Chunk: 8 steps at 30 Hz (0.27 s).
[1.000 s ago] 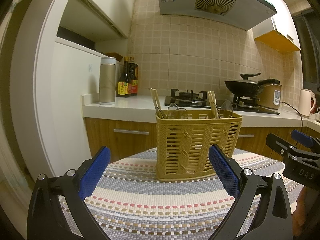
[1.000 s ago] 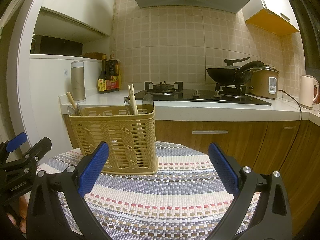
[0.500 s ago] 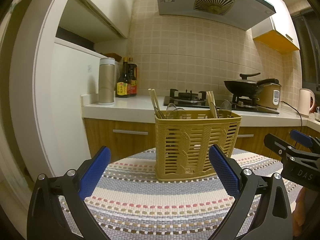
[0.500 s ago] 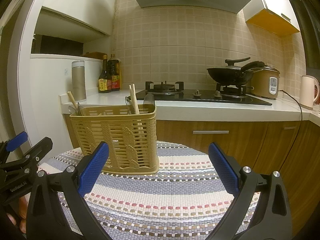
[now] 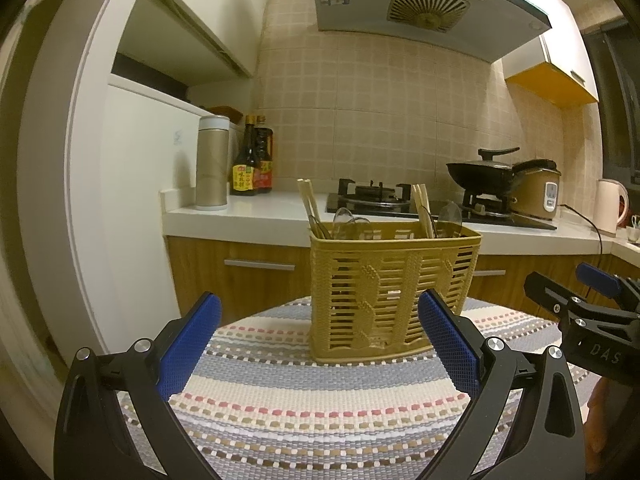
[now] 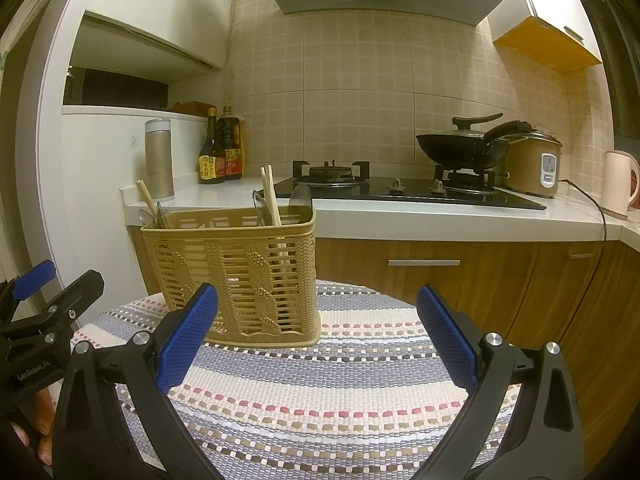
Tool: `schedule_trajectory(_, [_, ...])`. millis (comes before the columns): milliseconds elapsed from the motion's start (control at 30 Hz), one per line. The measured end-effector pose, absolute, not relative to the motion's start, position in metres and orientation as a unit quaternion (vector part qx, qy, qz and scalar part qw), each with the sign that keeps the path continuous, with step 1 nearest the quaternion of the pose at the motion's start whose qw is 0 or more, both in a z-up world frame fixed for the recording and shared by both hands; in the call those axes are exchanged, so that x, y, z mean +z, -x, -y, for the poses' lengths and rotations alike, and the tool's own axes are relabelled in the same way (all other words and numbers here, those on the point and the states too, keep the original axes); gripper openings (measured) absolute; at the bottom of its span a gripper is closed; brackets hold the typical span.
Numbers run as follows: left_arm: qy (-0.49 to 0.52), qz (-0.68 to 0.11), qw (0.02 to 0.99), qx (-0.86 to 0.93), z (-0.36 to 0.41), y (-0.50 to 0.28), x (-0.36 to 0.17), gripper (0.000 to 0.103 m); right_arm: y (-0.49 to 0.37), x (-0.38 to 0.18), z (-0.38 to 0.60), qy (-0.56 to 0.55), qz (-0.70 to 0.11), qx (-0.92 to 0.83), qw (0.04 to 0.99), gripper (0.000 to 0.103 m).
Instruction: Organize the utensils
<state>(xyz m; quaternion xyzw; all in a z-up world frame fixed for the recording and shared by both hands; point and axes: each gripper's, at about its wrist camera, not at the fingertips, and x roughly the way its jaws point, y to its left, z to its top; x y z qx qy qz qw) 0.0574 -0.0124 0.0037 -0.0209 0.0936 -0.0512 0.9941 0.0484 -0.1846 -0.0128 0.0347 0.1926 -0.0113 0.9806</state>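
Currently you hold the left gripper (image 5: pixel 318 344) and right gripper (image 6: pixel 316 338) spread wide, both empty; the utensil basket (image 5: pixel 390 294) stands directly ahead of the left gripper, ahead-left of the right, on the striped tabletop (image 6: pixel 320 392).

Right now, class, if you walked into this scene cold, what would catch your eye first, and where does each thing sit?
First, the tan woven plastic utensil basket standing on the striped mat, with chopsticks and spoons poking out at both ends. Then the open left gripper and open right gripper, blue-padded, empty, short of the basket. Behind, a black wok sits on the stove.
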Motion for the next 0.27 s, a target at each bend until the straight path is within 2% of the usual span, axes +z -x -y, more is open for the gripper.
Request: schedule_trajectory(267, [0.052,-0.116,0.991,-0.045,-0.001,-0.065,0.003,0.096,-0.049,-0.012,0.185,-0.034,-0.192,-0.011,0.981,0.095])
